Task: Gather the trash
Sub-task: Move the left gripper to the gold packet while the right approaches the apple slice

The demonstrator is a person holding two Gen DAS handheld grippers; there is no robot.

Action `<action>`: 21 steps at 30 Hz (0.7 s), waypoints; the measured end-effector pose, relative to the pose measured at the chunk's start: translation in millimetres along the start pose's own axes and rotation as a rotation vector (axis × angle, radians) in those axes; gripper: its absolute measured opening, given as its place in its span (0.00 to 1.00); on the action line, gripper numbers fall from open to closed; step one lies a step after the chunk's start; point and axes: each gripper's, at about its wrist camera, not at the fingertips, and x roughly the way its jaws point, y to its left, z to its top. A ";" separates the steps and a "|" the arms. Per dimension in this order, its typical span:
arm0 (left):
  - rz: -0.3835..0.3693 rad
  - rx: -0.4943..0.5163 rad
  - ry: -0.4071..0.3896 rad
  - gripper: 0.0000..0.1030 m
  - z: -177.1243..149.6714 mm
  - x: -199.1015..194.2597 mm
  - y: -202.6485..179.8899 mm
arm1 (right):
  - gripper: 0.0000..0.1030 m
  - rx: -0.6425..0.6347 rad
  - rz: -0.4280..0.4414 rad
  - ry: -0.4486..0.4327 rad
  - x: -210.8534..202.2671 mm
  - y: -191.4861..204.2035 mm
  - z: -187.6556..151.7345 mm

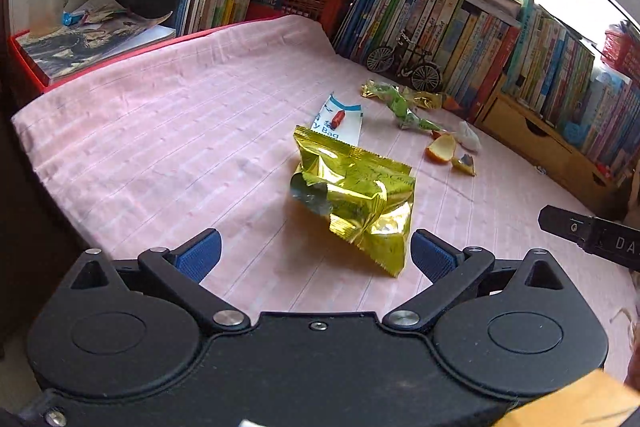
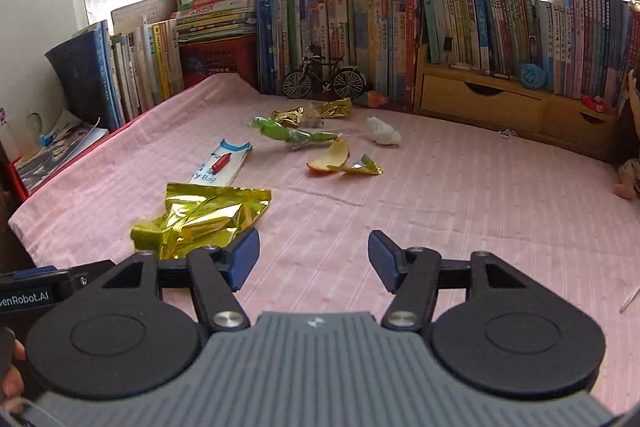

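Note:
A crumpled gold snack bag (image 1: pixel 356 199) (image 2: pixel 200 223) lies on the pink cloth just ahead of my left gripper (image 1: pixel 316 255), which is open with nothing between its fingers. My right gripper (image 2: pixel 314 259) is open too, to the right of the bag. Behind the bag lies a white and blue paper bag (image 1: pixel 340 119) (image 2: pixel 222 163) with a small red piece on it. Farther back are a green wrapper (image 1: pixel 404 107) (image 2: pixel 292 135), gold foil wrappers (image 2: pixel 316 113), an orange peel (image 1: pixel 442 149) (image 2: pixel 330 159), a small gold scrap (image 1: pixel 464 163) (image 2: pixel 364 167) and a crumpled white tissue (image 1: pixel 468 137) (image 2: pixel 384 133).
Rows of books (image 2: pixel 360 27) and a wooden drawer unit (image 2: pixel 516 107) line the back edge. A model bicycle (image 2: pixel 324 79) stands before the books. A red box with papers (image 1: pixel 80 43) sits at the left. The other gripper's body (image 1: pixel 592 235) shows at the right of the left wrist view.

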 end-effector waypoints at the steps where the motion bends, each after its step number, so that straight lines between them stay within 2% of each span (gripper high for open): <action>1: 0.010 -0.029 0.008 0.98 6.3 16.9 -1.8 | 0.71 0.001 0.000 0.000 9.2 -5.4 6.0; 8: 0.156 -0.261 0.040 0.97 19.7 85.4 -9.4 | 0.71 -0.022 0.032 0.080 92.6 -33.0 47.9; 12: 0.158 -0.366 0.028 0.97 21.9 104.9 -5.0 | 0.71 -0.064 0.071 0.118 133.9 -36.8 64.6; 15: 0.140 -0.444 0.007 0.97 22.8 113.5 -0.8 | 0.77 -0.102 0.089 0.139 165.7 -37.0 75.7; 17: 0.141 -0.458 0.007 0.97 24.8 120.6 -2.5 | 0.82 -0.123 0.094 0.160 184.2 -36.9 79.7; 21: 0.156 -0.411 0.016 0.97 28.5 131.6 -11.6 | 0.84 -0.172 0.128 0.198 219.0 -32.4 81.7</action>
